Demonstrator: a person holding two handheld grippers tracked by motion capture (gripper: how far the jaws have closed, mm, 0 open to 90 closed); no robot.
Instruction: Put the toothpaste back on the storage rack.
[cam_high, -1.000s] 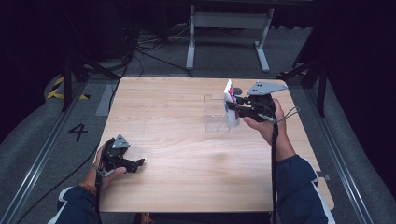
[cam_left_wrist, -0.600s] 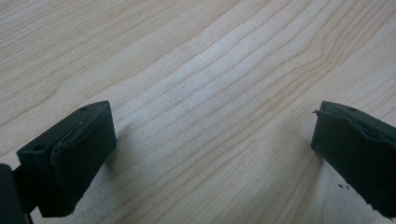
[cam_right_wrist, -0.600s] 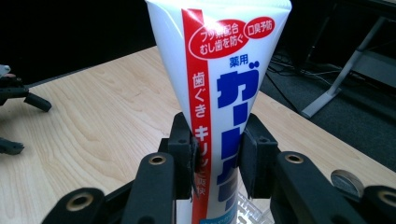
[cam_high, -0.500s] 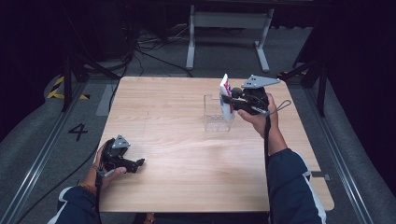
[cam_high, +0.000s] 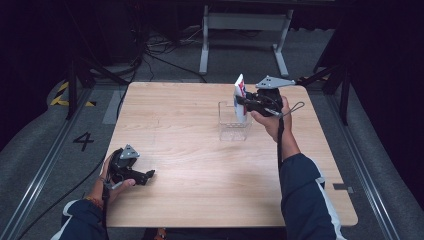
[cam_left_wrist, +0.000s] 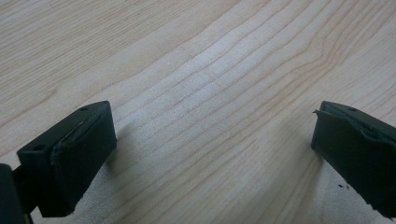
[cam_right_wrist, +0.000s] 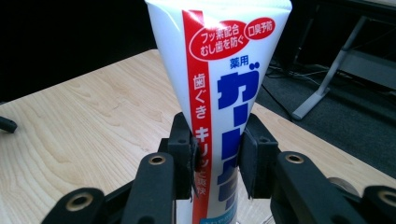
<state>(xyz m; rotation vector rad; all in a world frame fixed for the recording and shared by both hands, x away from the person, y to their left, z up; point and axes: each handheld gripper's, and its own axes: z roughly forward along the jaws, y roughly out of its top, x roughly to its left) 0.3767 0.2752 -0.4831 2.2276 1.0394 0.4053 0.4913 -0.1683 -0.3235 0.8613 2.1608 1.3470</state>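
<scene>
Since a second ago the right gripper (cam_high: 243, 101) has carried the toothpaste tube (cam_high: 239, 96) leftward and a little lower, from beside the clear plastic container (cam_high: 233, 121) to directly above its open top; the left gripper (cam_high: 148, 175) has stayed where it was.

In the right gripper view the toothpaste tube (cam_right_wrist: 219, 84) stands upright with its flat crimped end uppermost, clamped across its narrower lower part by the two black pads (cam_right_wrist: 184, 149), which press on either side of it. The tube is white with a red stripe down one side and a red oval near the top; large blue Japanese letters run down its face, with 薬用 printed above them and white Japanese writing in the red stripe. Its bottom end is cut off from view, so whether it has entered the container cannot be told.

The clear plastic container is a small, square, open-topped box standing on the wooden table (cam_high: 200, 150) towards its far right part; nothing can be made out inside it.

Near the table's front left corner, the left gripper (cam_left_wrist: 212, 140) rests low over the bare wood, its jaws spread wide with nothing between them.
</scene>
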